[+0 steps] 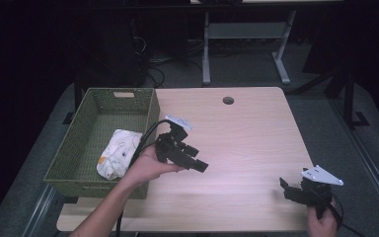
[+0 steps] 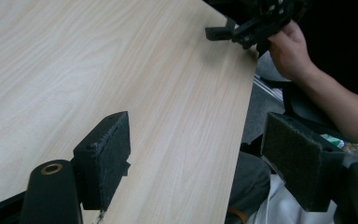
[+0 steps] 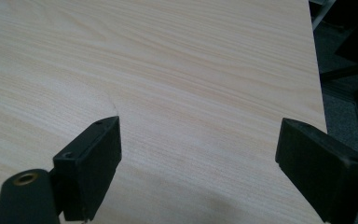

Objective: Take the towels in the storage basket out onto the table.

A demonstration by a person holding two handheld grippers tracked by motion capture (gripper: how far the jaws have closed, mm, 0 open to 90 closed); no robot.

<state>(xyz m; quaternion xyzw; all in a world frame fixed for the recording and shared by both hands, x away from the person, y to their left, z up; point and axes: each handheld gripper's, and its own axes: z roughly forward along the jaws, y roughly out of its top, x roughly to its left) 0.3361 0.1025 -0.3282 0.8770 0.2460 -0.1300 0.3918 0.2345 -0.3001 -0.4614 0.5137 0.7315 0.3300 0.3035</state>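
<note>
My left gripper (image 1: 200,162) hovers over the wooden table (image 1: 242,143) just right of a green woven basket (image 1: 86,143), its jaws aimed toward the near right. Its own view shows it open (image 2: 196,158) with nothing between the pads. A white patterned pouch (image 1: 117,153) lies inside the basket. My right gripper (image 1: 288,190) is at the table's near right corner, and it appears again in the left gripper view (image 2: 242,30) with a hand on it. In its own view it stands open (image 3: 198,170) over bare wood.
A round cable hole (image 1: 228,100) sits near the table's far edge. Beyond the table stand the grey legs of another desk (image 1: 206,49) and some floor cables. A person's legs show below the table's near edge (image 2: 261,186).
</note>
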